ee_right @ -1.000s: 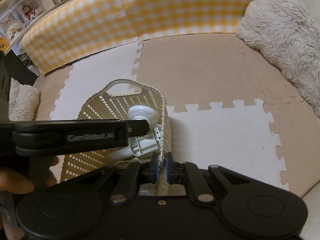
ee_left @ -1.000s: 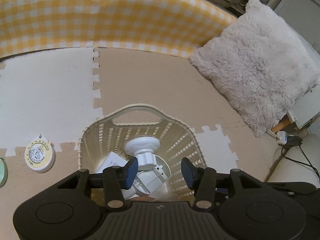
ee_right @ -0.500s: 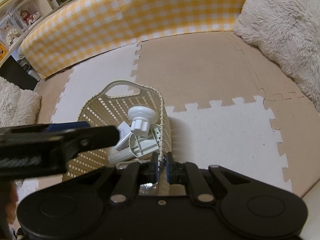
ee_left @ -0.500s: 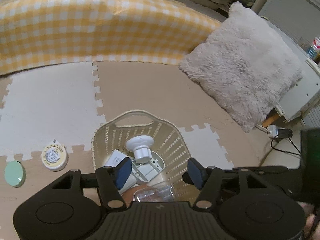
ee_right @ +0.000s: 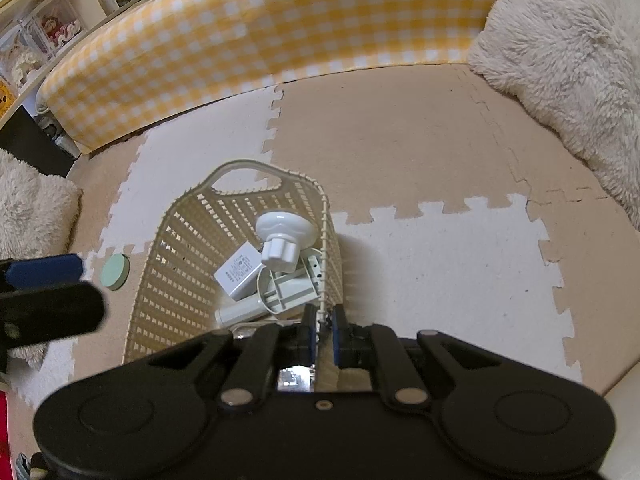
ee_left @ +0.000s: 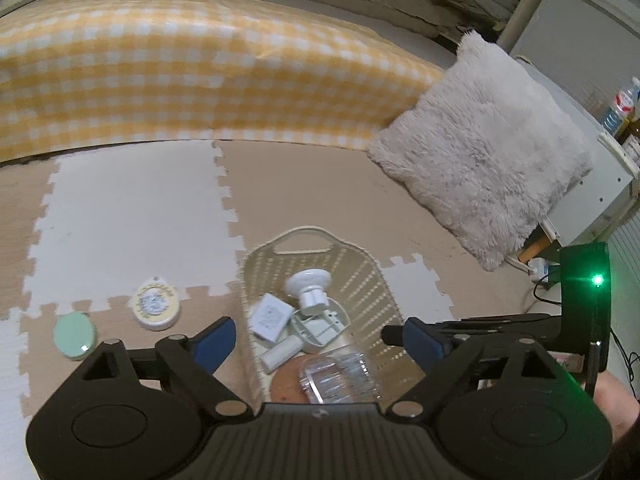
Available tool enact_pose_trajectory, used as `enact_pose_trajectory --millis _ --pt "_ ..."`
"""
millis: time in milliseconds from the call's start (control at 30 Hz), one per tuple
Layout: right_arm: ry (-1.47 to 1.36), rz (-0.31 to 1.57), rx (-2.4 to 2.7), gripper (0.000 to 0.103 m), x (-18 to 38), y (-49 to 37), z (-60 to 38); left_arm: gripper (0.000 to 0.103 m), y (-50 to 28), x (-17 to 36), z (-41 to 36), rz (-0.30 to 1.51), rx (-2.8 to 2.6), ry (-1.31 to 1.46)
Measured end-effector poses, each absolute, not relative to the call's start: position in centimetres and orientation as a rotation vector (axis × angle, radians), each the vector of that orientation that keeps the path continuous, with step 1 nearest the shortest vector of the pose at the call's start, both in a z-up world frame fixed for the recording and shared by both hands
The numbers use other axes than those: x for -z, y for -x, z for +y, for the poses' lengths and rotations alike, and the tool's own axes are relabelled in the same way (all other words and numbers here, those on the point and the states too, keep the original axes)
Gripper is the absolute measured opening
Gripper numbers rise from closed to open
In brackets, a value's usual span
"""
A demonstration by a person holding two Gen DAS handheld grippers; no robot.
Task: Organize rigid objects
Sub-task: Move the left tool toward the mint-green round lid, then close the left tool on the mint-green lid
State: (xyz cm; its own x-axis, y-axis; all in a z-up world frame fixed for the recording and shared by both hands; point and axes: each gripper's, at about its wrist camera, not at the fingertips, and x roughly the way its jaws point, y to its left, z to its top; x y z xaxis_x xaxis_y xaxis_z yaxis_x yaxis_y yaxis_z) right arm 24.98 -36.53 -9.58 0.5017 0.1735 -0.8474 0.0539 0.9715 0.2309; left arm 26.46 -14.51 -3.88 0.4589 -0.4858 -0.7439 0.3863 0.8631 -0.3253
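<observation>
A cream slotted basket [ee_left: 362,276] [ee_right: 180,248] sits on the foam mat. It holds a white knob-shaped piece [ee_left: 308,284] [ee_right: 282,232], a white charger block [ee_left: 270,316] [ee_right: 236,272], a white tube, a clear plastic box [ee_left: 340,376] and a brown disc. My right gripper [ee_right: 323,330] is shut on the basket's right rim. My left gripper [ee_left: 316,340] is open and empty, raised above the basket. A yellow-rimmed round tin [ee_left: 155,306] and a mint-green round lid [ee_left: 75,336] [ee_right: 115,271] lie on the mat left of the basket.
A yellow checked cushion [ee_left: 180,80] runs along the back of the mat. A fluffy grey pillow [ee_left: 488,152] lies at the right. A white cabinet [ee_left: 580,80] and cables stand at the far right. Shelves with boxes [ee_right: 44,36] are at the back left.
My left gripper has risen and pulled back from the basket and opened wider. The green lid came into view. My right gripper kept its hold on the rim.
</observation>
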Motion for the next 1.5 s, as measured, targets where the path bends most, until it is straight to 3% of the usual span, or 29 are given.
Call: enact_pose_trajectory --millis 233,867,1500 --pt "-0.223 1.043 -0.075 0.008 9.6 -25.0 -36.3 0.103 -25.9 3.6 -11.5 0.920 0.504 0.093" --pt "-0.181 1.036 -0.056 0.009 9.4 -24.9 -35.8 0.103 -30.5 9.3 -2.5 0.827 0.223 0.034" --pt "-0.193 1.061 -0.051 0.008 9.6 -25.0 -35.7 0.101 -33.4 16.9 -0.8 0.853 0.165 -0.075"
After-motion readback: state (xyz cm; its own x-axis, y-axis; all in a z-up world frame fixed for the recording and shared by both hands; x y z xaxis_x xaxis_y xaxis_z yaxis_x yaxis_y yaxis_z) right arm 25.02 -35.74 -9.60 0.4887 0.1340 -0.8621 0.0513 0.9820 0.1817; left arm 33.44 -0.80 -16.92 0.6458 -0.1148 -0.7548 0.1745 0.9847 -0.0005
